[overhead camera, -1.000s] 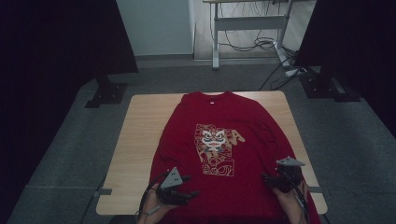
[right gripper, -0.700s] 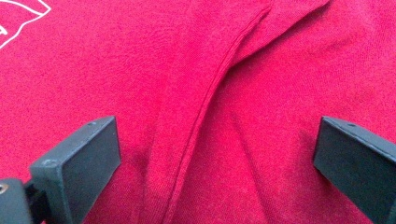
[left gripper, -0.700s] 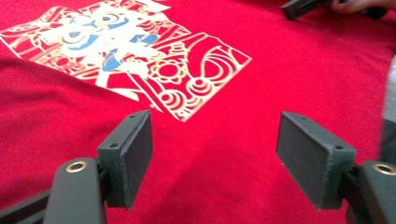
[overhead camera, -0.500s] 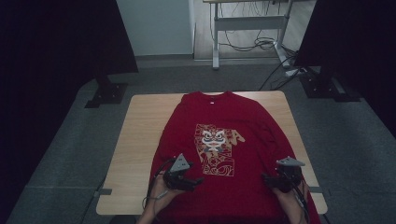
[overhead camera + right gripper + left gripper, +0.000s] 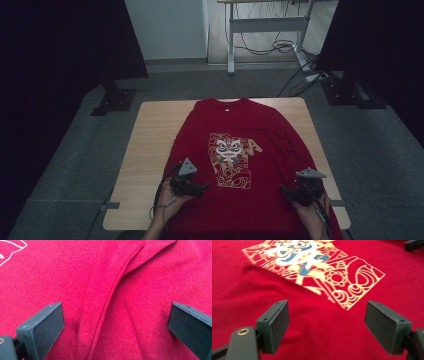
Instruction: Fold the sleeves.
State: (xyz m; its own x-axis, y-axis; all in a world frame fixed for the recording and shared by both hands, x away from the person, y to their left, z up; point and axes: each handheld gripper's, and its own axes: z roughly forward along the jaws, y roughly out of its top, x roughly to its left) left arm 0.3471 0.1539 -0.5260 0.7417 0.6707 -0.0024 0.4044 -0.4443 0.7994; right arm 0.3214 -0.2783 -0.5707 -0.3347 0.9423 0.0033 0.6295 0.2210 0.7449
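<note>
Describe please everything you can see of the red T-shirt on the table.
The red T-shirt lies flat, front up, on the wooden table, collar at the far edge and hem hanging over the near edge. It looks like soft knitted cotton. A gold, white and blue lion-face print sits on the chest. A hemmed edge is folded inward on the person's right side. The left tongs and right tongs stand open over the lower part, with no cloth pinched between the pads.
</note>
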